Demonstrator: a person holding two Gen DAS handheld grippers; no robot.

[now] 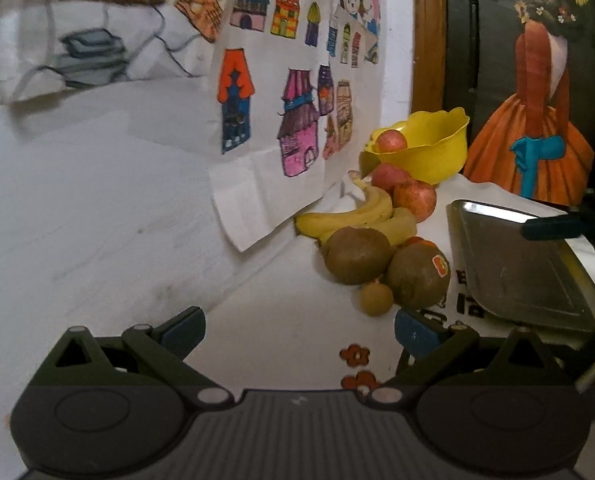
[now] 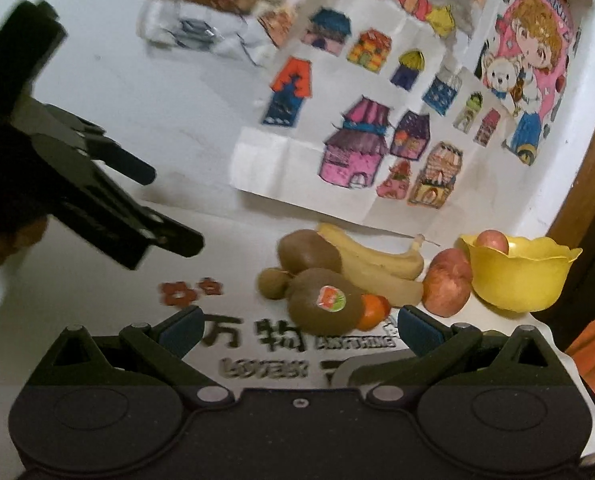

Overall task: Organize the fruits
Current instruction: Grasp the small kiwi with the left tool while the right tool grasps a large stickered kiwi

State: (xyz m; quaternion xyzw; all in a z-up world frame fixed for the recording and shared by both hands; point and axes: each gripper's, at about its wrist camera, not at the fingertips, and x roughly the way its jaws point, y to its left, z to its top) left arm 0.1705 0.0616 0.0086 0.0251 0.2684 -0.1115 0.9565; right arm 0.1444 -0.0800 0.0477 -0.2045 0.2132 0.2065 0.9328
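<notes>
Nearest the lens, the right gripper [image 2: 297, 330] stands wide open with nothing between its blue pads, hovering over a white cloth [image 2: 97, 320] printed with dark characters. Just ahead lies the fruit pile: a stickered kiwi [image 2: 324, 300] touching a small orange fruit [image 2: 373, 311], a second kiwi [image 2: 307, 251] behind it, a small brown round fruit [image 2: 272, 283] to the left, bananas [image 2: 377, 270] and a red apple [image 2: 447, 282] beside a yellow bowl [image 2: 517, 280] holding another apple [image 2: 492, 241]. The left gripper [image 1: 297, 332] is likewise spread wide and empty, near the pile. To its right a metal tray [image 1: 513, 264] rests on the cloth. Coloured house drawings [image 2: 357, 148] hang on the wall behind.
</notes>
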